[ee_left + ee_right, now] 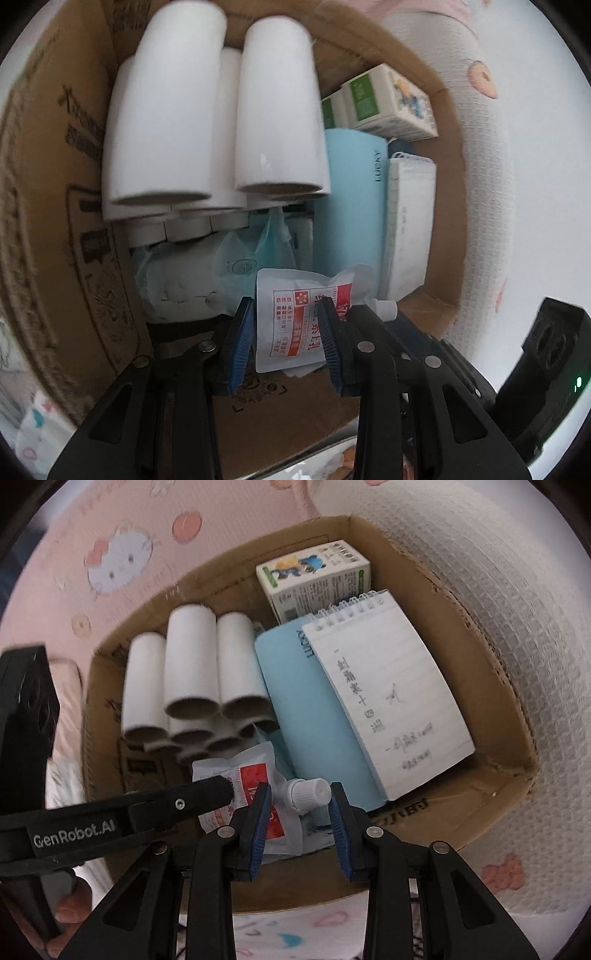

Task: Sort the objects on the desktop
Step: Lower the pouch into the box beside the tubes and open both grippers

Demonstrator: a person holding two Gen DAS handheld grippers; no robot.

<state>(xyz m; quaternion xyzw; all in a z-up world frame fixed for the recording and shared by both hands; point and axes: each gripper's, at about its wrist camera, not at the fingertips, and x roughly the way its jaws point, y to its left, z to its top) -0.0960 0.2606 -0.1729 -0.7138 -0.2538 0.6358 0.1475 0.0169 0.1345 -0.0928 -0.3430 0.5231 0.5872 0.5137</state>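
While the pouch (295, 317) hung over the near end of the box (491, 701), your left gripper (286, 338) had its jaws closed on the pouch's printed body, the blue pads pressing it from both sides. Your right gripper (301, 825) sat at the pouch's white cap (308, 794), which lay between its jaws; they stood only narrowly apart, and I cannot tell whether they pinched the cap. Beyond the pouch, white cardboard tubes (192, 672) were stacked along one side of the box. Next to them a light-blue book (306, 716) stood on edge, with a spiral notepad (388, 694) lying against it and a small carton (314, 579) at the far end. Outside the box lay white textured cloth (517, 609) and pink printed fabric (110, 554).
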